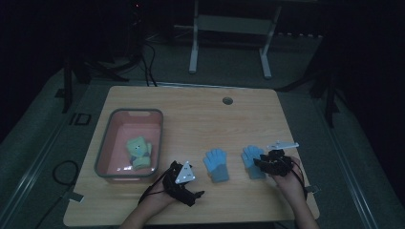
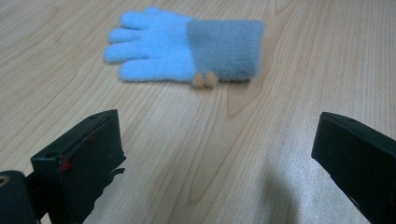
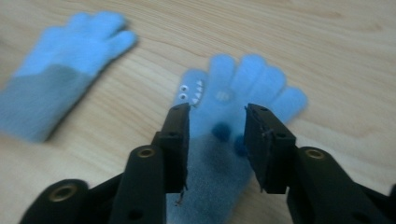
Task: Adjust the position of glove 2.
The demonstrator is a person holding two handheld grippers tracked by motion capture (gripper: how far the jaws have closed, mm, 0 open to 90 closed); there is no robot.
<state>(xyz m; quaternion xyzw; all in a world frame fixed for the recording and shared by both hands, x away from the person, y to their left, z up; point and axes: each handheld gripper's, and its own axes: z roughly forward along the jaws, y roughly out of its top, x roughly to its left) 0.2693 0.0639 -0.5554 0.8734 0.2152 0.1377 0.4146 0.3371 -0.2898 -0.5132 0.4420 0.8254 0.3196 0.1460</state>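
Two gloves point(image 1: 216, 164) point(image 1: 251, 161) side by side on table point(image 1: 200, 119), bin point(image 1: 130, 143) left, glove pair point(image 1: 139, 151) inside

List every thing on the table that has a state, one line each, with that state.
left glove: flat on the table, fingers pointing away, untouched
right glove: flat on the table, face side up, under the right gripper
green glove pair: bunched, lying in the bin
bin: upright, open-topped
left gripper: open wide, empty
right gripper: partly open above the right glove's cuff, not gripping

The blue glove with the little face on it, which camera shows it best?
The right gripper view: the blue glove with the face lies close below the open right gripper. The high view shows it small and dim.
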